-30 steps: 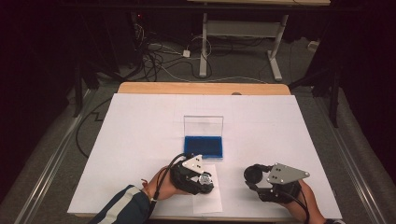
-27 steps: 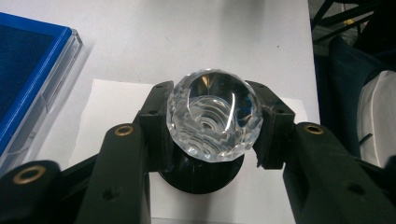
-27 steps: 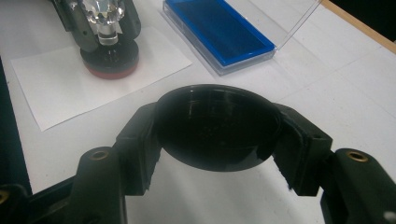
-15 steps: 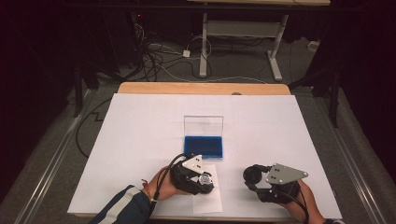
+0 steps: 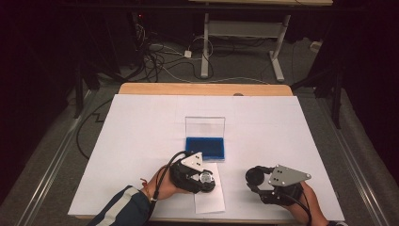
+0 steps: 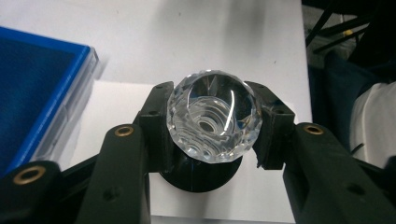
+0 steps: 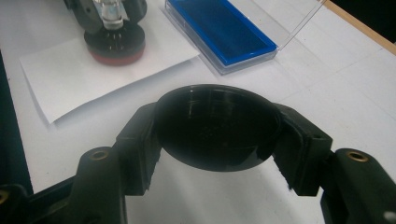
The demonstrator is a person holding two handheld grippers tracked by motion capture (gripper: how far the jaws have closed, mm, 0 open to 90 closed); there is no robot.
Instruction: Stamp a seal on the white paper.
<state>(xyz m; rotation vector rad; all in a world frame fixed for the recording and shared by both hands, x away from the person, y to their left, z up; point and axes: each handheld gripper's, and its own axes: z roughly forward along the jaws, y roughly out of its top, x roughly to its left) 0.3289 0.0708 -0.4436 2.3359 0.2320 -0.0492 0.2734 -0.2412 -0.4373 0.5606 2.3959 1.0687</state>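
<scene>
A clear, faceted crystal knob (image 6: 212, 122), round and glassy with ringed reflections inside, is clamped between the two black jaws of the left tongs (image 6: 211, 123). It is seen standing on a round black base (image 7: 114, 41) with a red underside, and that base rests on a loose sheet of white paper (image 7: 60, 74) near the front edge of the table (image 5: 141, 122). In the high view the left tongs (image 5: 203, 178) are held over this sheet by a hand from a striped sleeve (image 5: 123, 209).

A smooth, glossy black dome-shaped disc (image 7: 217, 126) is gripped between the jaws of the right tongs (image 7: 217, 133), which are held just above the white surface, well to the right of the paper.

Just beyond the paper an open shallow case (image 5: 205, 147) is seen, lined with flat blue padding, its clear plastic lid (image 5: 205, 126) raised upright at the far side. The table is covered in white, with a wooden strip (image 5: 202, 89) exposed along its far edge.
</scene>
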